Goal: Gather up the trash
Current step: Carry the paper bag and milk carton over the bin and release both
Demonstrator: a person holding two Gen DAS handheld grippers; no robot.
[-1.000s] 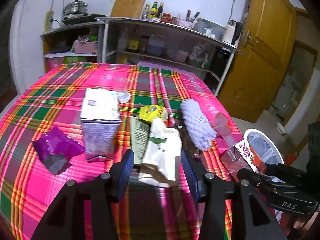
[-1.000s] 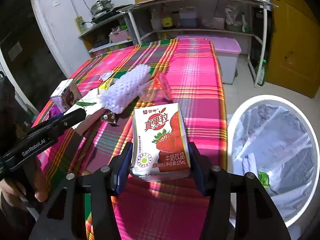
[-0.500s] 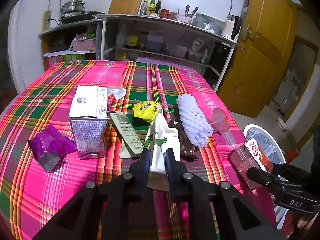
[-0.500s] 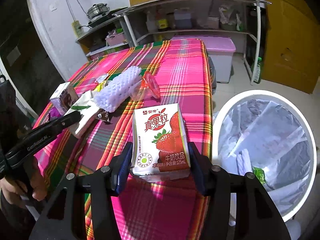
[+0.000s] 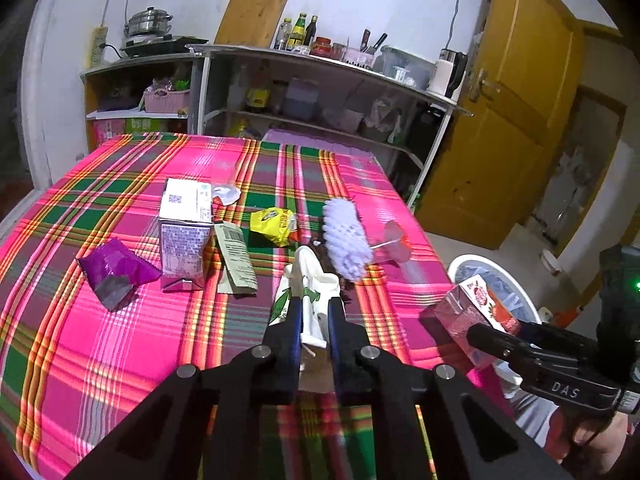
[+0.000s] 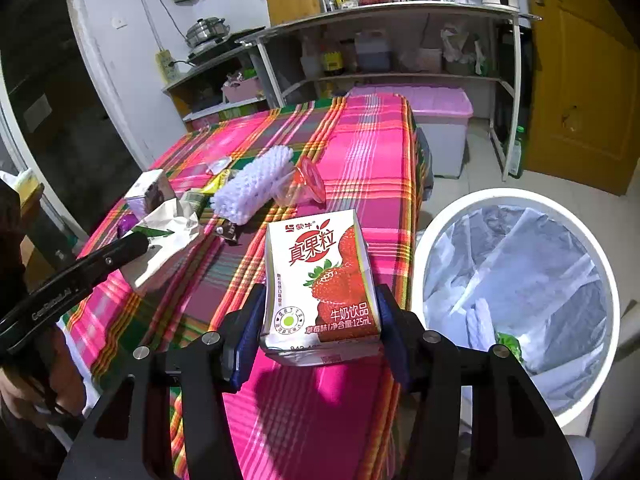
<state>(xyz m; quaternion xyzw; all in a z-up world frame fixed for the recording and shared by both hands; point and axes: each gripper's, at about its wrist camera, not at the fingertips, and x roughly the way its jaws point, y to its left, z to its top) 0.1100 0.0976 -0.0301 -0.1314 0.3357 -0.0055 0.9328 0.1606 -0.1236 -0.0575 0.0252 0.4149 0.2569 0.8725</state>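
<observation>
On the left of the table point(image 5: 120, 360) lies a purple wrapper point(image 5: 114, 272). Next to it stands a box point(image 5: 185, 236), with a flat packet point(image 5: 236, 260) beside it and a torn lid point(image 5: 225, 194) behind. A yellow wrapper point(image 5: 274, 221) sits near the middle. All of these are not picked up yet.

The left claw point(image 5: 314, 320) is pinching a white paper bag point(image 5: 310, 292) at its near end. The bag looks lifted a little off the cloth, but I cannot be sure from here. Just past it lie a white foam net point(image 5: 346, 242) and a clear cup point(image 5: 390, 240) with a red rim, touching each other. A small dark wrapper point(image 6: 228, 232) lies close by.

The right claw point(image 6: 320, 320) is squeezing a strawberry milk carton point(image 6: 320, 280), held up near the table's right edge. To the right, on the floor, is the white bin point(image 6: 516, 208). Some trash is in its bag already.

So two things are in the claws, and most of the trash is left on the table.
</observation>
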